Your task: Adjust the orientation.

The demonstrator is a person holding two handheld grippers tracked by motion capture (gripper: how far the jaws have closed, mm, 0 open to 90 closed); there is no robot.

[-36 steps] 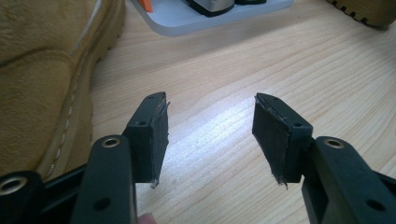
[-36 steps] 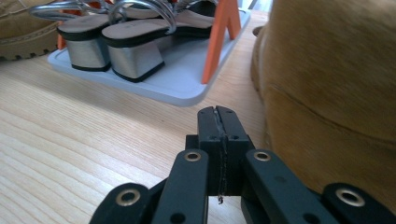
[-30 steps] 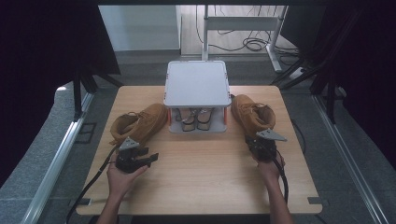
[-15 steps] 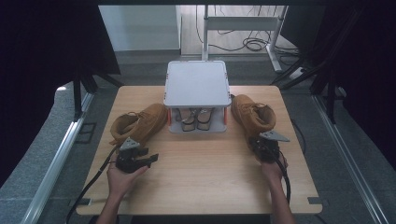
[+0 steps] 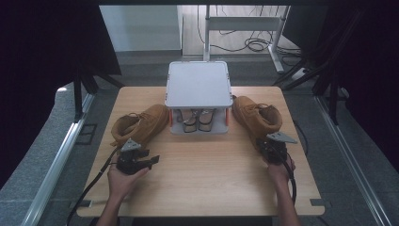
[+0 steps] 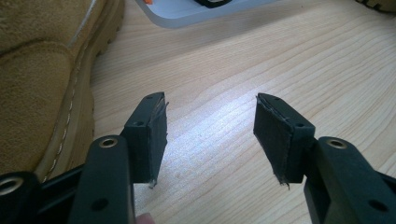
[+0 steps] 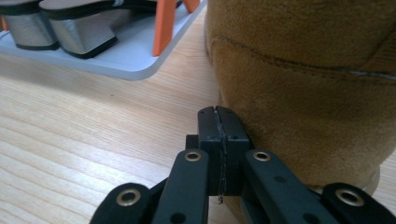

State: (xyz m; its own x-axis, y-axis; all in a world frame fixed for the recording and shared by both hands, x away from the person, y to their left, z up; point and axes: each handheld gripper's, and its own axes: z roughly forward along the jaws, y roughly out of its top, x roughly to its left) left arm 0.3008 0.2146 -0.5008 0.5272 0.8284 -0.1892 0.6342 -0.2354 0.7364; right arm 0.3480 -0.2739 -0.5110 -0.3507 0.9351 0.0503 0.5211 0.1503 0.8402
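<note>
Two tan suede boots lie on the wooden table (image 5: 202,174). The left boot (image 5: 139,124) rests left of a grey two-level shoe rack (image 5: 198,84); the right boot (image 5: 257,117) stands right of it. My left gripper (image 5: 151,161) sits near the left boot's sole (image 6: 81,93), its jaws open over bare wood, nothing between them (image 6: 210,135). My right gripper (image 5: 274,145) is shut with nothing in it (image 7: 218,116), its tips right at the right boot's heel (image 7: 317,107); I cannot tell whether they touch it.
A pair of heeled sandals (image 5: 197,118) stands on the rack's lower shelf (image 7: 116,56), between orange posts (image 7: 164,28). Cables trail from both grippers toward the near table edge. Metal rails run along both sides of the table.
</note>
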